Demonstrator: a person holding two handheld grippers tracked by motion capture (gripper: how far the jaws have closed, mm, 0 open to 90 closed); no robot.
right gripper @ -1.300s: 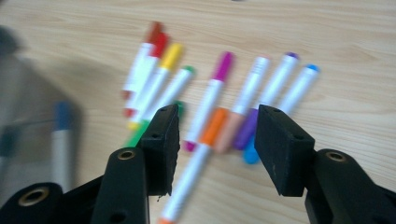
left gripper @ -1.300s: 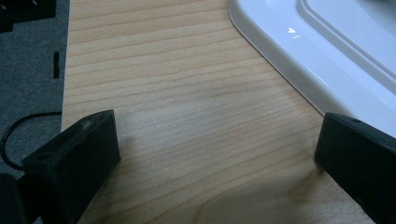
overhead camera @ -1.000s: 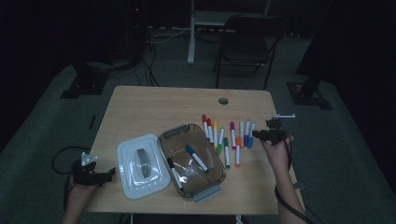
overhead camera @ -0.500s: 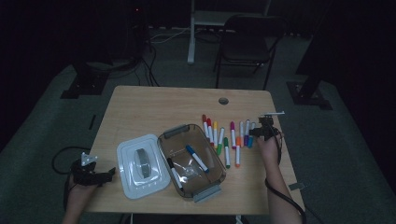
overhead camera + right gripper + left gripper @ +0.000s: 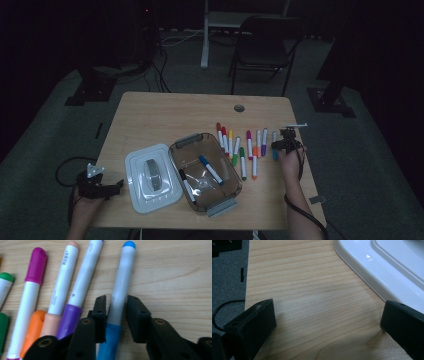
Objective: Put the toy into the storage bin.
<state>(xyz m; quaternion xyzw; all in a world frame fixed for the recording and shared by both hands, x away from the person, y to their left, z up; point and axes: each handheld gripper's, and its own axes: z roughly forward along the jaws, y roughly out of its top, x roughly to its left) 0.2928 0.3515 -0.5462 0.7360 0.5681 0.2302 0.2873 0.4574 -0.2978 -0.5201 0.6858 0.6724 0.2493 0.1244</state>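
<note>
A row of coloured markers (image 5: 242,148) lies on the wooden table (image 5: 165,117), right of a clear container (image 5: 176,148). My right gripper (image 5: 278,146) is down at the row's right end. Its jaws have just been closing, and in the right gripper view the right gripper (image 5: 116,300) has its pads against both sides of the blue marker (image 5: 122,285), which still lies flat on the table. A purple-capped marker (image 5: 82,285) lies just left of it. My left gripper (image 5: 118,184) rests open at the table's left front edge; the left gripper (image 5: 328,312) has bare wood between its jaws.
The container holds a blue marker (image 5: 211,169) and a black marker (image 5: 186,184). Its white lid (image 5: 150,177) lies beside it, and the lid (image 5: 387,267) is close to my left gripper. A cable hole (image 5: 239,107) sits at the table's far edge, and a chair (image 5: 265,40) stands beyond.
My right gripper came down and slightly left onto the right end of the marker row, and its jaws narrowed around the blue marker. The left gripper stayed put.
</note>
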